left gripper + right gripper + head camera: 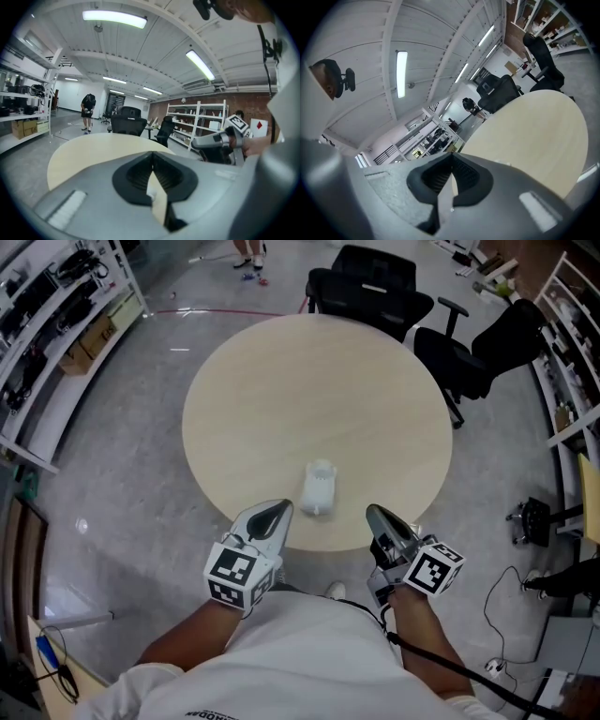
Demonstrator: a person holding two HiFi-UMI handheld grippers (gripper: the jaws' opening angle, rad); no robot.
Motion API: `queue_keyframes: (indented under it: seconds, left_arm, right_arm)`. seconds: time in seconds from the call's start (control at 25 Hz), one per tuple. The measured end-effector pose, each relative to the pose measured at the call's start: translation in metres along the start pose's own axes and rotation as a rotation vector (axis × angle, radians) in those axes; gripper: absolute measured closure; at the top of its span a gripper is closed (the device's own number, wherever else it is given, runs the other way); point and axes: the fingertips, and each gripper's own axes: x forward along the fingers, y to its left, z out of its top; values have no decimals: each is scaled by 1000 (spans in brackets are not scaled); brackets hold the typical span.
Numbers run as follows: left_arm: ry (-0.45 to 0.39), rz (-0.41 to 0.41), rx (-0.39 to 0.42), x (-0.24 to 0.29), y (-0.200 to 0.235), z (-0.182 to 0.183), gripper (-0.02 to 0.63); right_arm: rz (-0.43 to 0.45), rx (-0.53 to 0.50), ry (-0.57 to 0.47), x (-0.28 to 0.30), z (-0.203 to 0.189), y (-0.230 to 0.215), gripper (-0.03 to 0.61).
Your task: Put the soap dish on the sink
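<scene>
Nearest, the left claw (279,512) and the right claw (374,513) are held side by side at the near edge of a round table (281,381), both aimed across it. Each is clenched. In each claw's own view the 2 jaws meet along a closed seam with nothing between them, so both are empty.

Just ahead of the tips, between the 2 claws and a little nearer the left one, the white soap dish (320,488) sits on the tabletop. It is apart from both claws and neither touches it.

Well beyond the dish, past the table's far edge, stand black office chairs (375,287). Shelves (56,296) line the room off to the left of the left claw, and more stand off to the right of the right claw. No sink shows in any view.

The task looks to be at its very start, with the pick-up not yet made. The next move calls for 1 claw to spread its jaws, reach a short way forward and down so the dish's edge sits between them, then close on it. The left claw seems the handier choice. After that a sink has to be found, since nothing here shows where it is.
</scene>
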Motion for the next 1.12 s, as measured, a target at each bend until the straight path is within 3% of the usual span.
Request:
queue_keyframes:
  seconds: [0.28,0.56,0.76,1.12]
  left_arm:
    - [-61,95,8,-3,-42,18,606]
    - [-49,188,-14,-25,-57,4,606]
    - [-15,171,-7,-25,-59,-5,606]
    - [3,75,22,-15,-27,3,606]
  right_arm:
    - [92,-47,50,-43,5,2,577]
    - [153,-52,80,-64,1,-4,577]
    - [150,1,68,-72,-1,-5,577]
    - [46,-22,14,-52,-15,4,577]
